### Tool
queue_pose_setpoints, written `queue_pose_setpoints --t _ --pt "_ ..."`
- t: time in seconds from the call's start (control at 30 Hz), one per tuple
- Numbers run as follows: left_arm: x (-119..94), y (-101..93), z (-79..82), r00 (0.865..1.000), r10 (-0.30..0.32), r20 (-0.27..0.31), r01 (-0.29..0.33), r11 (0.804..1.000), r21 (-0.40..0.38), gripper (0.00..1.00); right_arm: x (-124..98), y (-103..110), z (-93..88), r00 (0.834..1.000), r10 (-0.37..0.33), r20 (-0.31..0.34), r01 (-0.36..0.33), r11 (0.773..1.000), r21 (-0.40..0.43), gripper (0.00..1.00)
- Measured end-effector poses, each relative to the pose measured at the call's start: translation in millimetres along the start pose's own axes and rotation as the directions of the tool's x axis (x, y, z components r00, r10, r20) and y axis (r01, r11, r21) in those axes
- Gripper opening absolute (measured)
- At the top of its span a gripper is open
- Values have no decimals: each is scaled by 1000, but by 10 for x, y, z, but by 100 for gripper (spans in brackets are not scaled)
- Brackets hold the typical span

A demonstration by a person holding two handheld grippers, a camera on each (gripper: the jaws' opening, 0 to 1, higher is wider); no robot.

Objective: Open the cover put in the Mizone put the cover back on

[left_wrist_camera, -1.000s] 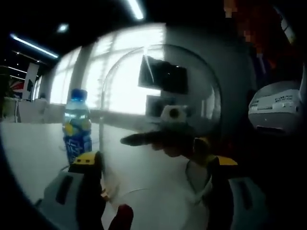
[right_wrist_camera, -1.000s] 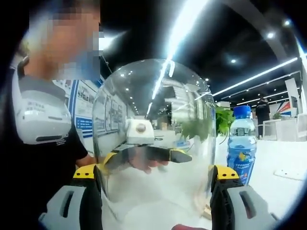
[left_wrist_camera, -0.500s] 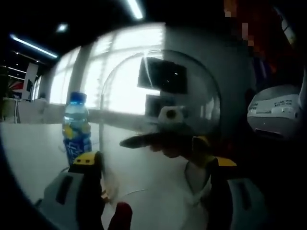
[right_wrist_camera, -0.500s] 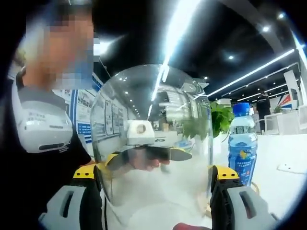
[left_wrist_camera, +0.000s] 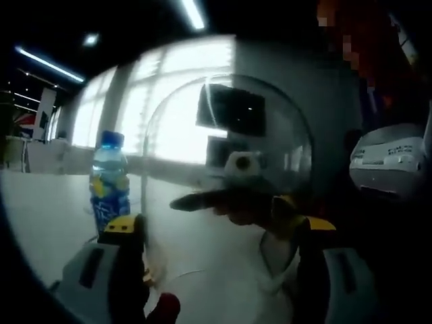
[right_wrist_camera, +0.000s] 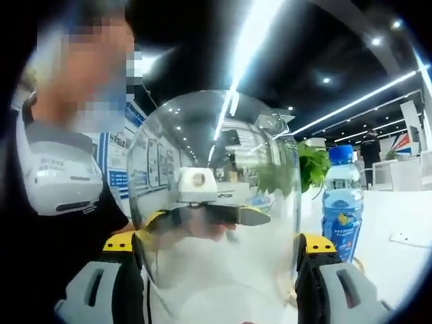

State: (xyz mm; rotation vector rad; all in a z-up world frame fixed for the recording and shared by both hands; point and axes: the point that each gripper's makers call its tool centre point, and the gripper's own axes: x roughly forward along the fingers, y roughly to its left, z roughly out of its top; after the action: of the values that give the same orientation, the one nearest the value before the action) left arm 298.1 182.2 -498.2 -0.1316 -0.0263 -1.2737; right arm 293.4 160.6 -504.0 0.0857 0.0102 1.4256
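Almost nothing has moved since one second ago: both views have only drifted a little, and the clear dome cover [left_wrist_camera: 226,196] sits between the jaws of both grippers as before. In the left gripper view the left gripper [left_wrist_camera: 219,233] has its two jaws at the two sides of the dome wall, pressing it as far as I can judge, and the right gripper [left_wrist_camera: 233,199] looks back through the glass from the far side. In the right gripper view the right gripper [right_wrist_camera: 219,246] grasps the cover [right_wrist_camera: 216,196] in the same manner, one jaw at each side, and the left gripper [right_wrist_camera: 202,209] appears through the dome. The Mizone bottle [left_wrist_camera: 108,182] stands upright on the white table [left_wrist_camera: 40,216], its long axis vertical, at about 9 o'clock from the cover in the left gripper view. In the right gripper view the bottle [right_wrist_camera: 341,202] is at about 3 o'clock, just beside the right jaw. I judge the cover is lifted off, and the bottle must next be brought under it; neither gripper is free for this.
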Motion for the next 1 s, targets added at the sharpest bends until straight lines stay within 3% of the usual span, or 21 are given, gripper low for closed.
queue_pose_setpoints --t 0.33,0.53,0.83,1.0 --pt "31 -31 -3 1000 1 -26 -1 1000 5 80 -29 25 2 1000 11 0 -11 1000 -8 89" --pt "43 -42 33 1000 9 -28 -10 999 -33 80 -36 30 50 1000 18 9 -18 1000 23 89" --pt "103 -115 125 999 18 -48 -17 1000 9 84 -16 99 98 999 28 -47 -28 999 -15 89" --pt "100 -116 281 1000 21 -15 -21 1000 -3 84 -16 102 252 999 32 7 -32 999 -1 89"
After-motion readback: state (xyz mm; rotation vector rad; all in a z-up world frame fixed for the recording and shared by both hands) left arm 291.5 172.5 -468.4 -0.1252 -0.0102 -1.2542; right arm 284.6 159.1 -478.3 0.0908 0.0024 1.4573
